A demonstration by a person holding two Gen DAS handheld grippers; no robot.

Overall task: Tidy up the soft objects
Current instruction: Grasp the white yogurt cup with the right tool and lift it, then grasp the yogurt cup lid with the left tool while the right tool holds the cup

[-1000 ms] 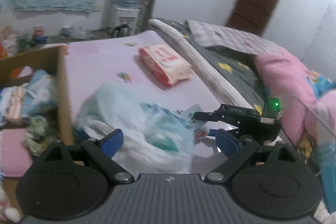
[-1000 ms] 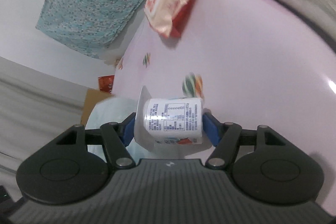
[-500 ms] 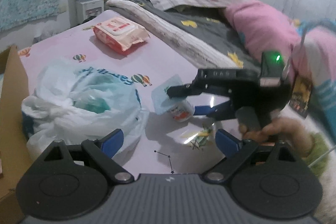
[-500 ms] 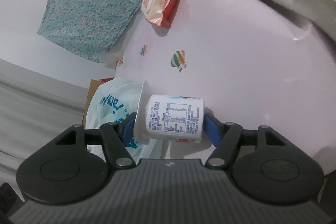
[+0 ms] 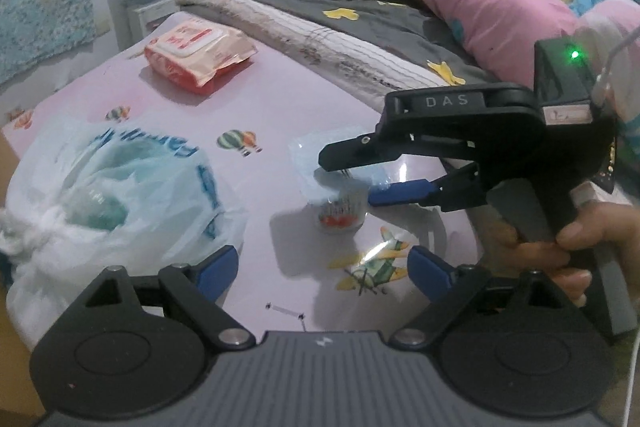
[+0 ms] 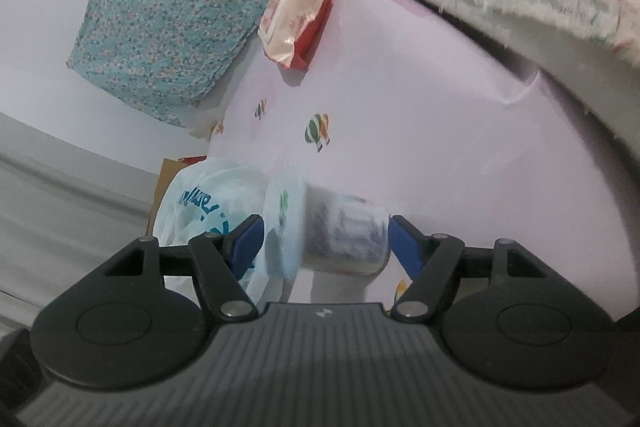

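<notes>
Task barely begun, by the look of it. The plastic bag sits at the bed's left edge beside the cardboard box; the wipes packet lies toward the far edge. Mid-sheet, the cup lies between the right gripper pads, apparently just released. The left gripper, wide but narrowing, holds nothing, angled down at the bed sheet.
</notes>
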